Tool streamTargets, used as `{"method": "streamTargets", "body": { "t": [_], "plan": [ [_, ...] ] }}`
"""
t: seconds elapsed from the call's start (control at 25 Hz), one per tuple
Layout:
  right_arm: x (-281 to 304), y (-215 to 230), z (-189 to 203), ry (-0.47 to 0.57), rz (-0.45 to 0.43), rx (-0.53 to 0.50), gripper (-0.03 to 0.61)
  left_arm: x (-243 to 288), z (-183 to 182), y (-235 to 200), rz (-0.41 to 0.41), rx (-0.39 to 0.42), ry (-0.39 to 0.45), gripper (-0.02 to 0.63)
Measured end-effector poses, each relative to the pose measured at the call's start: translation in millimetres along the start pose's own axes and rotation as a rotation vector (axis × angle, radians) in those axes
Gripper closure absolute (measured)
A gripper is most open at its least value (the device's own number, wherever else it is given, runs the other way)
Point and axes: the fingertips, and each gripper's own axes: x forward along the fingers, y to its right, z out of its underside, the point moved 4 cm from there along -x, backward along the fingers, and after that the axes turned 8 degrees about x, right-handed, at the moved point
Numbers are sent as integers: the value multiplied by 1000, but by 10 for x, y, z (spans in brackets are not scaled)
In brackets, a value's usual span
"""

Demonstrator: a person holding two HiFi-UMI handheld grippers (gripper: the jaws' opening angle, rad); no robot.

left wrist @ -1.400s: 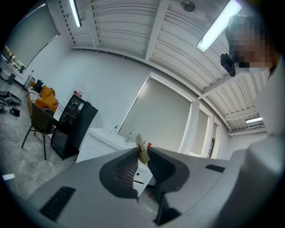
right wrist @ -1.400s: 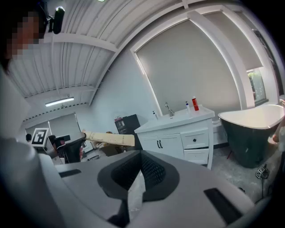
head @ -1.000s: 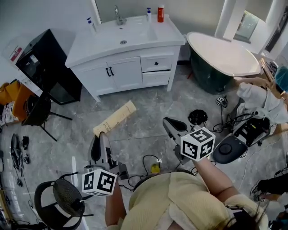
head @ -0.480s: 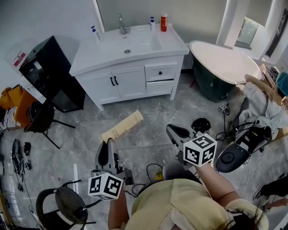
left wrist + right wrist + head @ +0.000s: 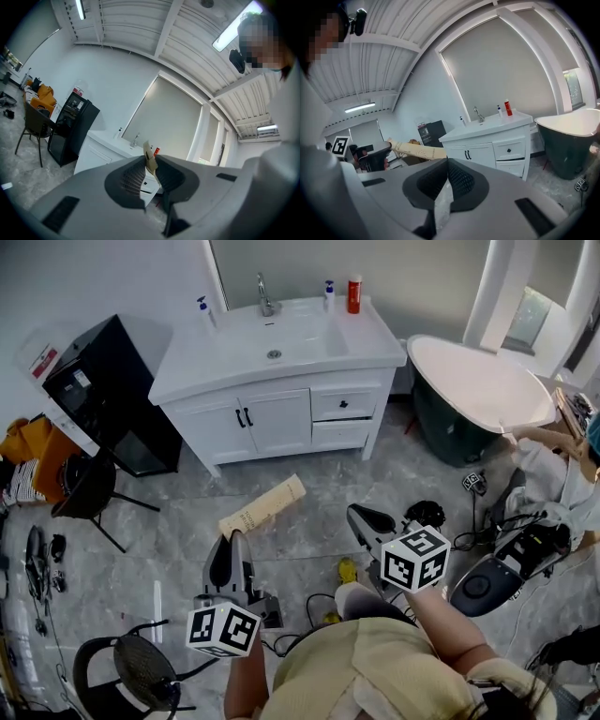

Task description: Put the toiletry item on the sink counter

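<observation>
Both forearms are extended forward from the person's body, each hand carrying a gripper with a marker cube at its rear. The left gripper [image 5: 232, 538] is held level, its ribbed dark pads clamped on one end of a long tan carton [image 5: 263, 507]. In the left gripper view the carton's end [image 5: 149, 156] stands pinched between the two pads. The right gripper [image 5: 356, 514] is tipped slightly downward; the right gripper view shows its jaws closed against each other with nothing between them. The carton is slim, rectangular cardboard with dark print along its side. It projects from the left gripper towards the vanity, in the air above the grey marbled tile floor [image 5: 309, 474] and well apart from the sink counter [image 5: 370, 334]. That counter is glossy white with an inset basin over white panelled doors and drawers with dark knobs. A chrome faucet [image 5: 267, 296] and a red bottle [image 5: 354, 293] stand at its back edge. An oval bathtub [image 5: 478, 381], white inside and dark outside, stands to its right, and a black cabinet [image 5: 103, 390] to its left.
</observation>
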Motion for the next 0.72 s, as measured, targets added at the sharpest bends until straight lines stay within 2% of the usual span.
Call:
{"method": "streamTargets", "body": {
  "t": [0.24,0.72],
  "plan": [
    [259,227,-212,-17,-12,-13,552,413,-14,-19,-15,2,-13,517],
    [686,826,-783,-35,-58,36,552,1294,-145,141,-48,20,-15,517]
  ]
}}
